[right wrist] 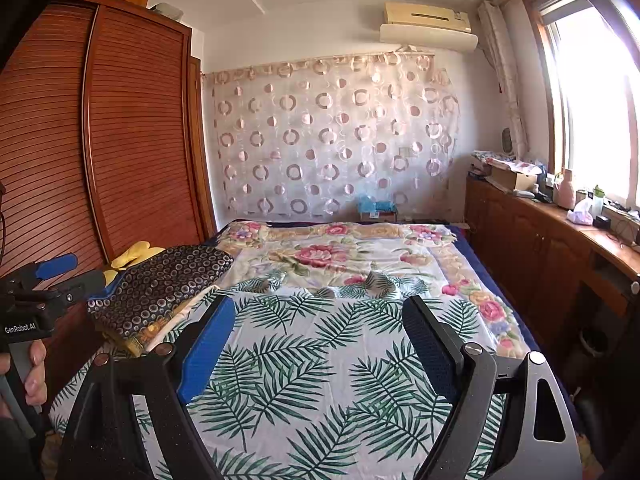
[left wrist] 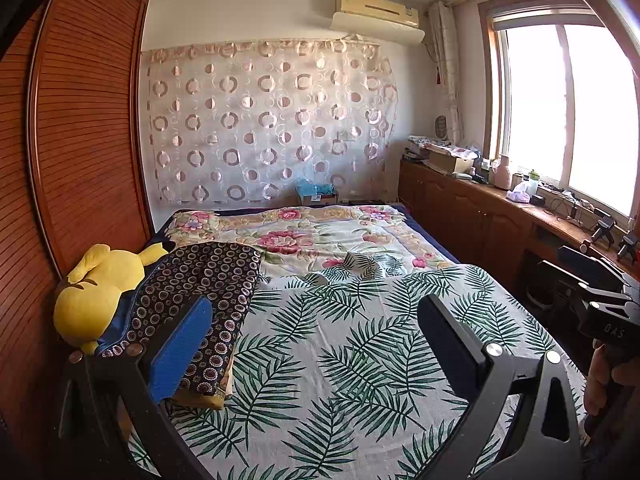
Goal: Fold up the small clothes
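Observation:
A dark cloth with a ring pattern (left wrist: pixel 200 292) lies folded on a small stack at the bed's left side, with a yellowish piece showing under it. In the right wrist view the same cloth (right wrist: pixel 160 288) sits ahead and to the left. My left gripper (left wrist: pixel 316 340) hovers over the leaf-print sheet (left wrist: pixel 340 380), open and holding nothing, with its blue left pad (left wrist: pixel 180 348) in front of the stack's near end. My right gripper (right wrist: pixel 320 344) is open too, over the leaf-print sheet (right wrist: pixel 312 380), nothing between its fingers.
A yellow plush toy (left wrist: pixel 96 292) lies against the wooden wardrobe (left wrist: pixel 80 140) left of the stack. A floral sheet (left wrist: pixel 320 240) covers the bed's far half. Low wooden cabinets (left wrist: pixel 480 216) with clutter run under the window on the right. A person's hand (right wrist: pixel 34 372) grips a handle.

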`<state>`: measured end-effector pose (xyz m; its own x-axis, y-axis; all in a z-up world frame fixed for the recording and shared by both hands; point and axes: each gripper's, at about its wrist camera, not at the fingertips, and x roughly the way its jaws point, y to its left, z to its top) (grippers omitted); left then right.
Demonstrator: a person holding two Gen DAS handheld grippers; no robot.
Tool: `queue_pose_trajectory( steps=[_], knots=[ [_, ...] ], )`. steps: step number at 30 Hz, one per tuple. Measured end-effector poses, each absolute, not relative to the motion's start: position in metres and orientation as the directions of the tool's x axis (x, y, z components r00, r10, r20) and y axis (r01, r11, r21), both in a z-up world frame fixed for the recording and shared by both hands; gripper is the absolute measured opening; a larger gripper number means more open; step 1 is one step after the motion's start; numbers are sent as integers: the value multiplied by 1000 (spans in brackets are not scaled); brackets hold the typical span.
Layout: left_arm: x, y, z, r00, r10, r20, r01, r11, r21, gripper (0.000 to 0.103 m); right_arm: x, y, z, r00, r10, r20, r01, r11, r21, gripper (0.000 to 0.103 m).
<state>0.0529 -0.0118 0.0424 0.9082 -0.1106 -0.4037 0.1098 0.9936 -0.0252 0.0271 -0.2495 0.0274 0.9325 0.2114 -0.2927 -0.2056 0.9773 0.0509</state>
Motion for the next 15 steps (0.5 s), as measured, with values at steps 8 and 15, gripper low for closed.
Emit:
queue_pose_trajectory(
  steps=[8,15],
  knots=[
    [53,-12,42,908,-111,-404,110,994,-26,103,28,-249,26,933,211,-292,-204,977,53,87],
    [53,-12,42,908,-111,-404,110,994,-25,103,29,-250,27,934,209,-290,-202,978,54,87]
  ],
)
